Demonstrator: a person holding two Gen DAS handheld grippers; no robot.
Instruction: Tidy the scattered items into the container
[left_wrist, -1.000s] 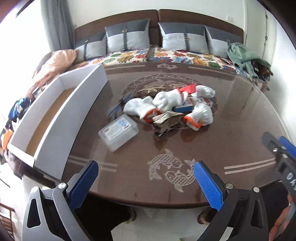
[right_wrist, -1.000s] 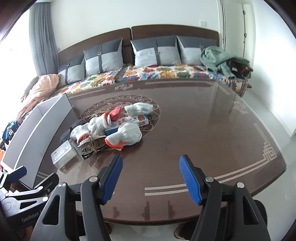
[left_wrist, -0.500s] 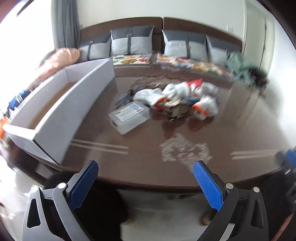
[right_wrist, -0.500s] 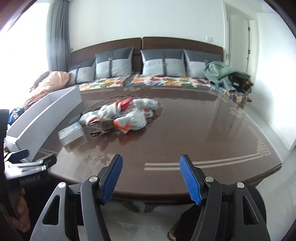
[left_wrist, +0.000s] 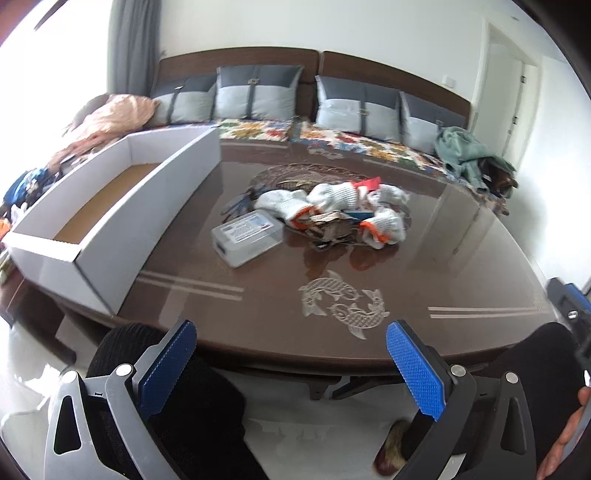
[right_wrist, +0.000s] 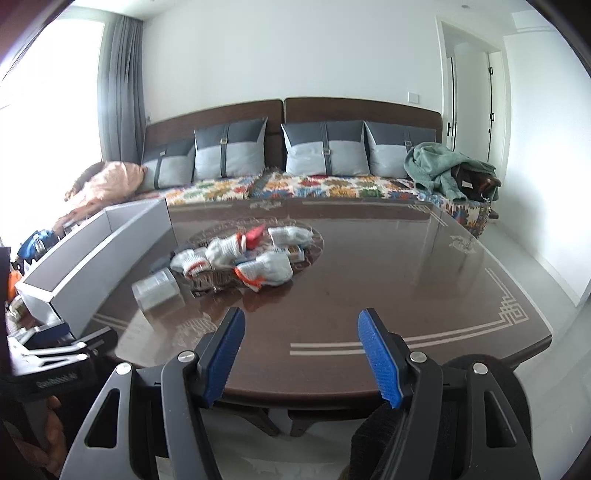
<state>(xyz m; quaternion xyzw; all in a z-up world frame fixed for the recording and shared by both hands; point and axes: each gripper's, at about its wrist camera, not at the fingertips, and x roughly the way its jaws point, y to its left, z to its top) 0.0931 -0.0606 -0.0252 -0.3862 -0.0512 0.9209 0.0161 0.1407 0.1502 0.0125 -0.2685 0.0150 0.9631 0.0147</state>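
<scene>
- Pile of scattered items (left_wrist: 332, 214): white knit gloves with orange cuffs, a red piece and brown strap-like material heaped together on the table (left_wrist: 461, 258). What lies beneath the gloves is hidden, and in the right wrist view the pile (right_wrist: 251, 254) is blurred.
- Clear plastic box (left_wrist: 247, 236): touching the pile's near-left edge, lying flat, long axis running left-near to right-far. Label unreadable.
- Container (left_wrist: 122, 206): long white cardboard box with brown floor, left of the pile at the table's left edge. Long axis runs away from the camera. Its interior shows nothing in the visible part; the near wall hides some floor.
- Left gripper (left_wrist: 288, 354): jaws spread wide, holding nothing, hovering off the table's near edge, well apart from the pile.
- Right gripper (right_wrist: 301, 354): jaws spread, empty, likewise short of the pile; only partly visible at the left wrist view's right border.
</scene>
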